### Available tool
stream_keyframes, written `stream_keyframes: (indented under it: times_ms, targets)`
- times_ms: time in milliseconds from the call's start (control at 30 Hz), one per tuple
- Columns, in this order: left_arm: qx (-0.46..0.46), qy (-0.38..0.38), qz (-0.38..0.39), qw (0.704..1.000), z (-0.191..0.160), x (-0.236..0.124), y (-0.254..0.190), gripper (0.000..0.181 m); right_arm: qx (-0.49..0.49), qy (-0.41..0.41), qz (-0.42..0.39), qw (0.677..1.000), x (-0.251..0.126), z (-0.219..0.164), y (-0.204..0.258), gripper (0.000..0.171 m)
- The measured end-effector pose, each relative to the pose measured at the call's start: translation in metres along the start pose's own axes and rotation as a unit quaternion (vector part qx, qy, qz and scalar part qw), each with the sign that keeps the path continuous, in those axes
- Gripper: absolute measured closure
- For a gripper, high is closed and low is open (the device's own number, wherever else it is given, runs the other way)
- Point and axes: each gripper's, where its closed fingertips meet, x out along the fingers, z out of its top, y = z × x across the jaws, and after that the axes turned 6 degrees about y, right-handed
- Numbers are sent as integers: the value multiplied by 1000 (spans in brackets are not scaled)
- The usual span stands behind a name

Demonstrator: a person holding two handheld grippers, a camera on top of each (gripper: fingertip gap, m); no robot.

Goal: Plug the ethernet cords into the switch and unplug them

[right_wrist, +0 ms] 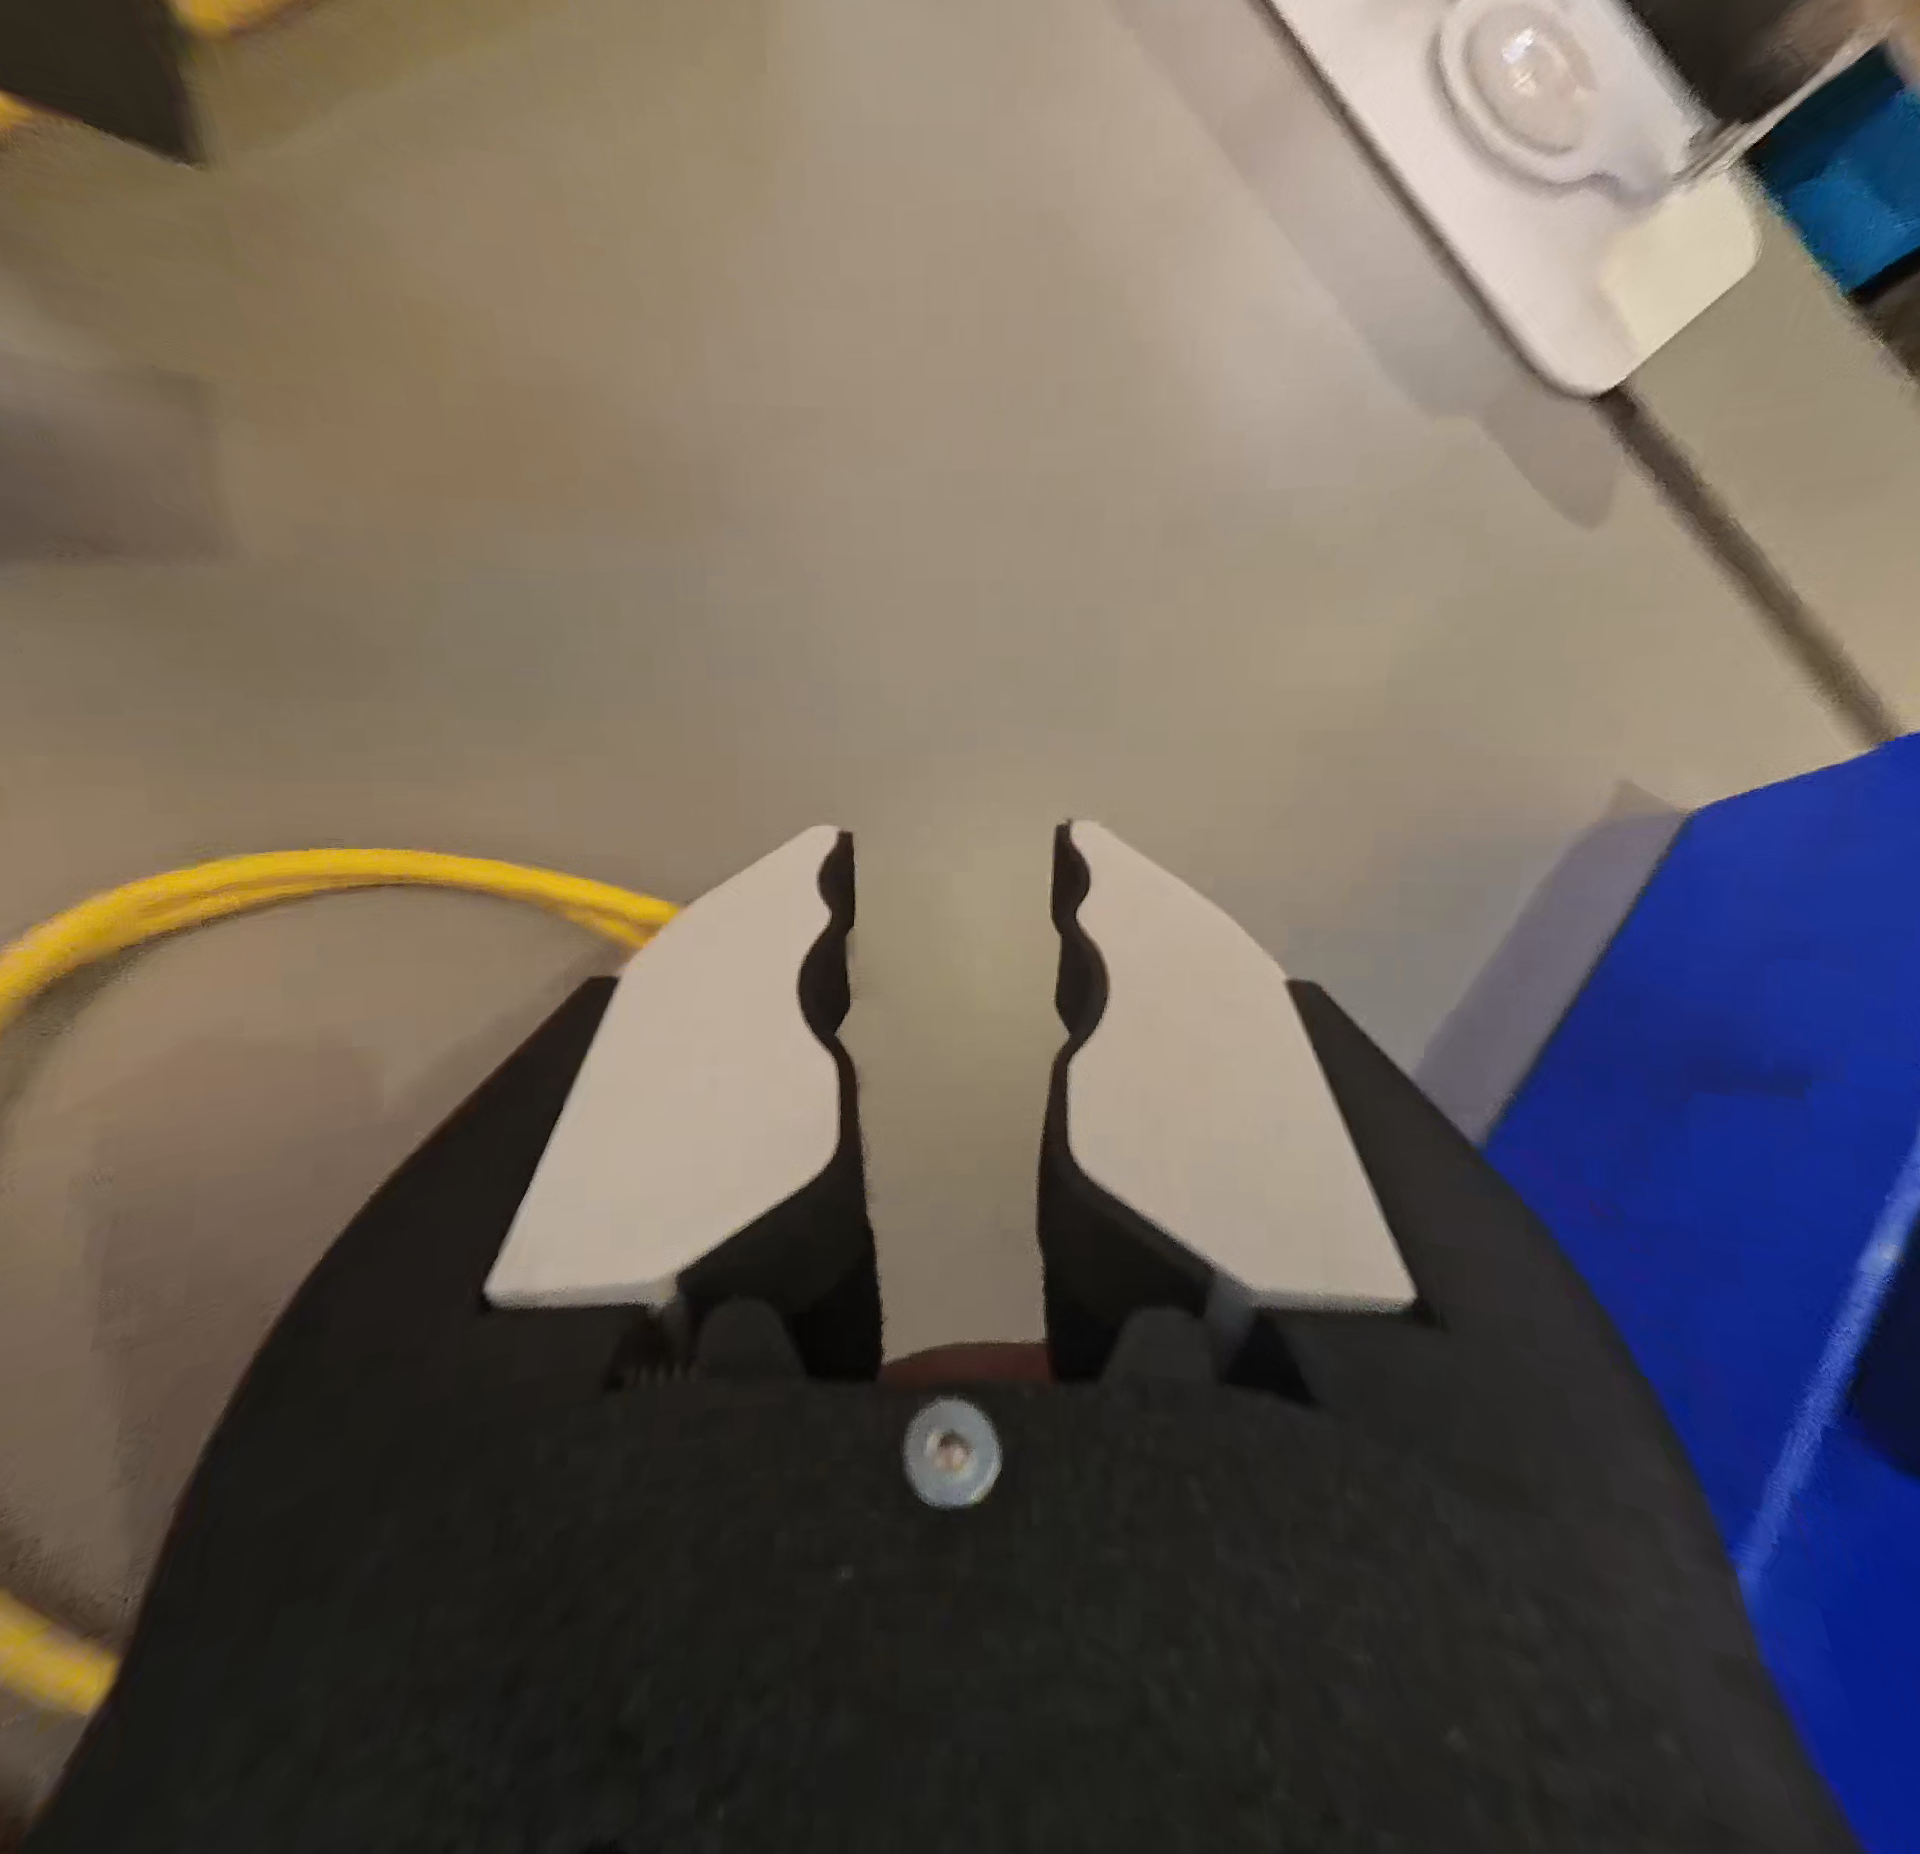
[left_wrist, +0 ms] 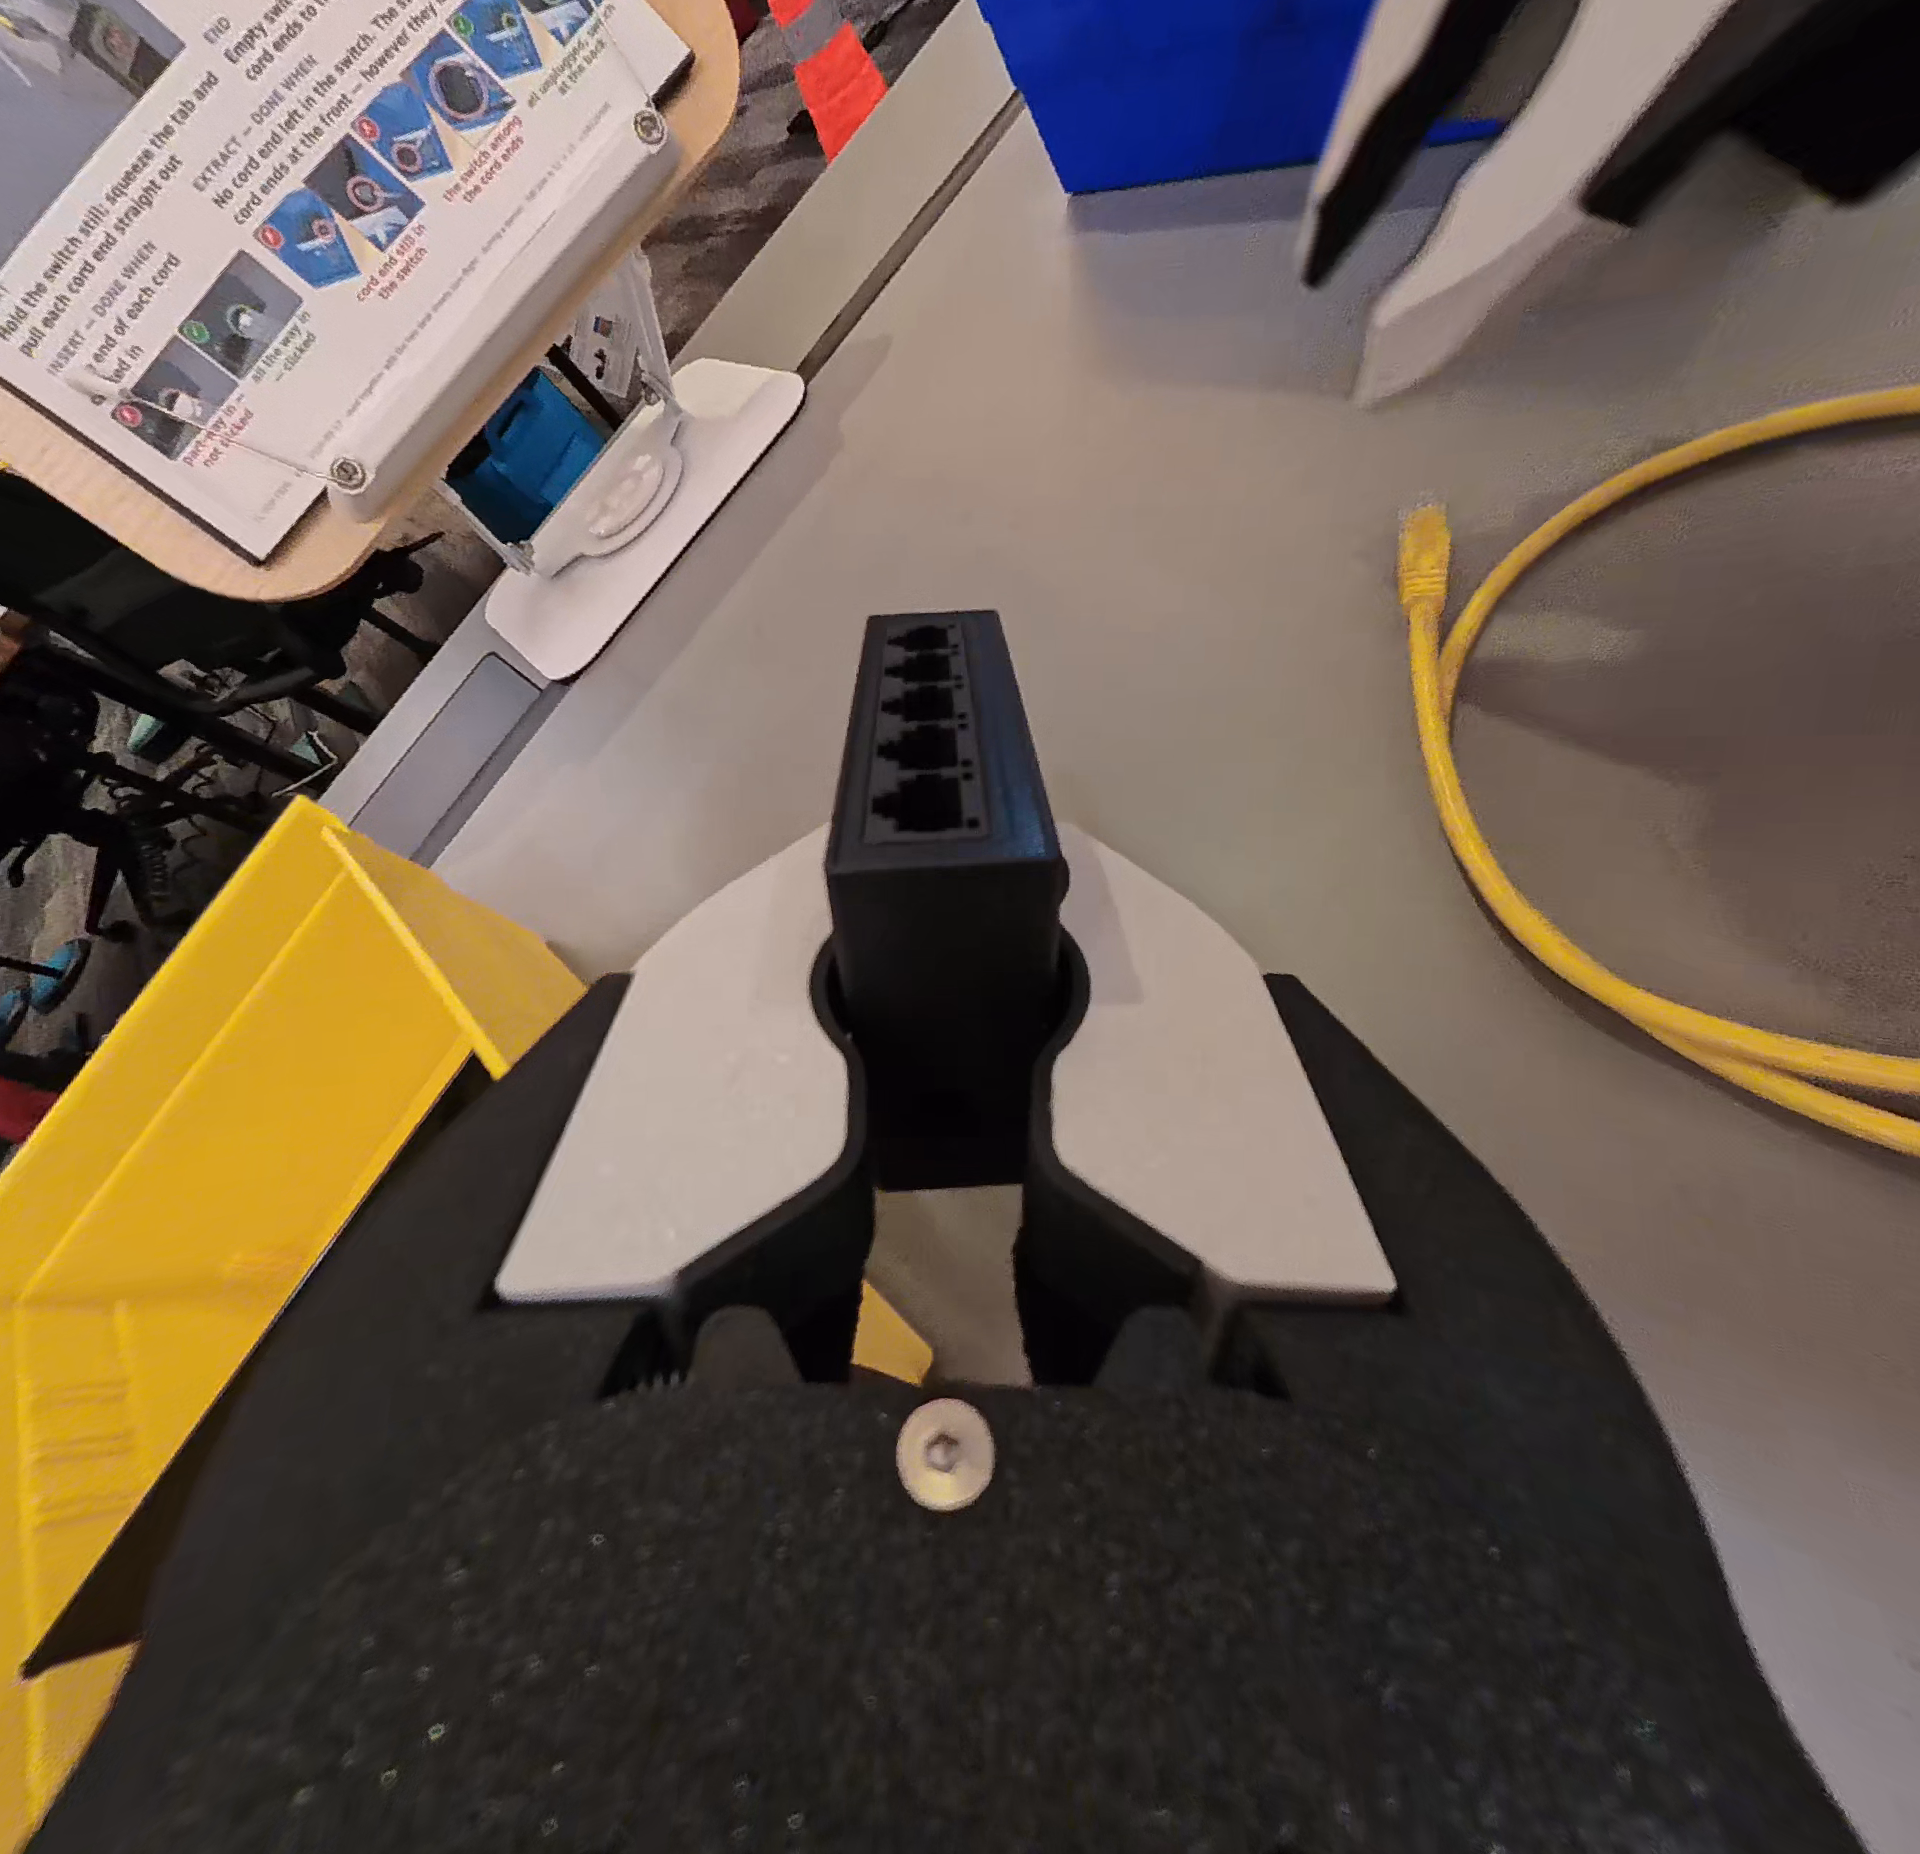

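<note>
My left gripper (left_wrist: 948, 869) is shut on a black ethernet switch (left_wrist: 940, 755) and holds it by one end, its row of empty ports facing up. A yellow ethernet cord (left_wrist: 1496, 890) lies looped on the grey table (left_wrist: 1195, 516) to the right, its plug (left_wrist: 1421, 557) free near the switch. My right gripper (right_wrist: 954, 848) is open and empty above the table; it also shows at the top right of the left wrist view (left_wrist: 1351, 308). The cord (right_wrist: 312, 885) passes under its left finger.
A yellow bin (left_wrist: 239, 1108) stands at the left by my left gripper. A blue bin (left_wrist: 1174, 48) stands at the back, and shows at the right in the right wrist view (right_wrist: 1745, 1129). A white stand (left_wrist: 644, 516) holds an instruction sheet (left_wrist: 301, 173) at the table edge.
</note>
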Motion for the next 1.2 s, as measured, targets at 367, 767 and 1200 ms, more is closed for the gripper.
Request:
stream_keyframes:
  times_ms: [367,767,1200]
  targets:
    - [-30,5,-32,999,-3,2,-8,152,269,16,61,961,15,-20,123,110]
    - [-47,-3,-25,999,1,-6,3,152,166,56,-4,984,69,1,61,128]
    - [-68,14,1,998,-13,-15,16,151,-60,56,58,995,89,27,54,166]
